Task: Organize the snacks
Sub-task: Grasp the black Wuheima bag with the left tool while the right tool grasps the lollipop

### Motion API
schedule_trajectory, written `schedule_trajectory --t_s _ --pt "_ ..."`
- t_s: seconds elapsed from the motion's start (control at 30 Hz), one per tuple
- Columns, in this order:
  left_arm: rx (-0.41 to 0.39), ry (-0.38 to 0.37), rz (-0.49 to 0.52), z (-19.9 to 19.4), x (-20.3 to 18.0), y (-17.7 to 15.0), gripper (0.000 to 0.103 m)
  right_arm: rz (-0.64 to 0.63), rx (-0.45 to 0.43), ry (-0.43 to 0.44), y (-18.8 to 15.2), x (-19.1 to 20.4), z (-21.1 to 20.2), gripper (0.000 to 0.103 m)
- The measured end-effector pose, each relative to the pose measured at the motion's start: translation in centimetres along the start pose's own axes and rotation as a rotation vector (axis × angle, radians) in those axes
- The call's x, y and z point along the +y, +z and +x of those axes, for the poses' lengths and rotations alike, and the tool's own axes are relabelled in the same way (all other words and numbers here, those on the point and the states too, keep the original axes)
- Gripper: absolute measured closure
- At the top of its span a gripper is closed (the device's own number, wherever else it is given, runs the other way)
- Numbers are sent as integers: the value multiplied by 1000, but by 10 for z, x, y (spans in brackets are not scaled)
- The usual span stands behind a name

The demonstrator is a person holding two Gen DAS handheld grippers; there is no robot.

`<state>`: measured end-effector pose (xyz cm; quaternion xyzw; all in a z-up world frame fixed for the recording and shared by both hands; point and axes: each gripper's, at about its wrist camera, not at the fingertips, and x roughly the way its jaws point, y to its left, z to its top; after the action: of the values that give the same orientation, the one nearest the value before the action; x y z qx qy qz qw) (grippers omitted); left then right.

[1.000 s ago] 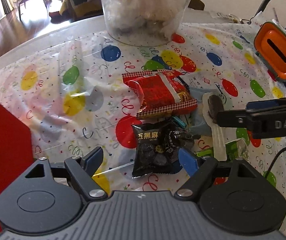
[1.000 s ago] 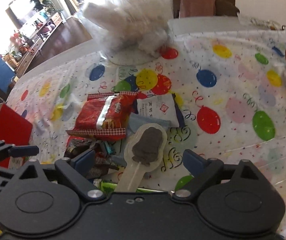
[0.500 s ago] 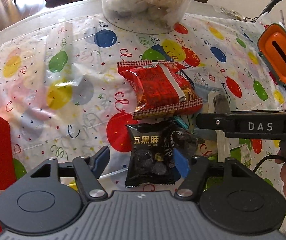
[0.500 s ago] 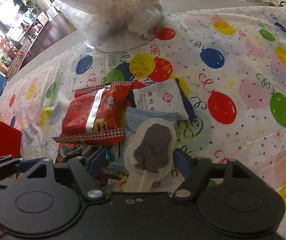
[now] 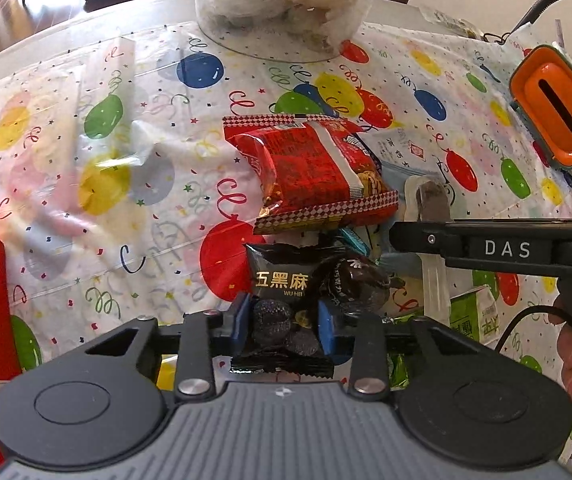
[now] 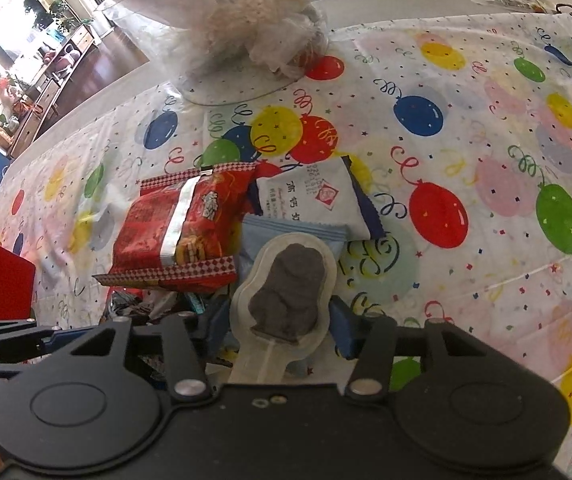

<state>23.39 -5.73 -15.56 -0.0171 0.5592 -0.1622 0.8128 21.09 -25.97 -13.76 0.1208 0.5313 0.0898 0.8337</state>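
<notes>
So left gripper (image 5: 285, 327) is clamped on the black snack pack (image 5: 286, 300) w/ right gripper (image 6: 275, 320) fingers narrowed around the clear-wrapped dark popsicle (image 6: 286, 292), mid-table.

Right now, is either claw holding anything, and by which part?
Left claw is shut on the black sesame snack packet, gripping its lower half by the sides. Right claw straddles the clear-wrapped dark popsicle; contact cannot be told.

Both wrist views low, close, facing forward, sharing red snack bag (image 5: 310, 172) (image 6: 181, 228).

Dark wood floor (image 6: 115, 46); bright window (image 6: 3, 26)
</notes>
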Motion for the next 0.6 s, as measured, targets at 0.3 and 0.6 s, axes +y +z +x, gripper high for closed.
schedule_trajectory --t_s 0.3,0.6 --pt "-27 22 -35 -16 7 -10 71 -5 -17 17 -7 0 -15 52" --pt "-63 44 -44 -54 6 -23 71 -42 -60 61 -18 6 -56 52"
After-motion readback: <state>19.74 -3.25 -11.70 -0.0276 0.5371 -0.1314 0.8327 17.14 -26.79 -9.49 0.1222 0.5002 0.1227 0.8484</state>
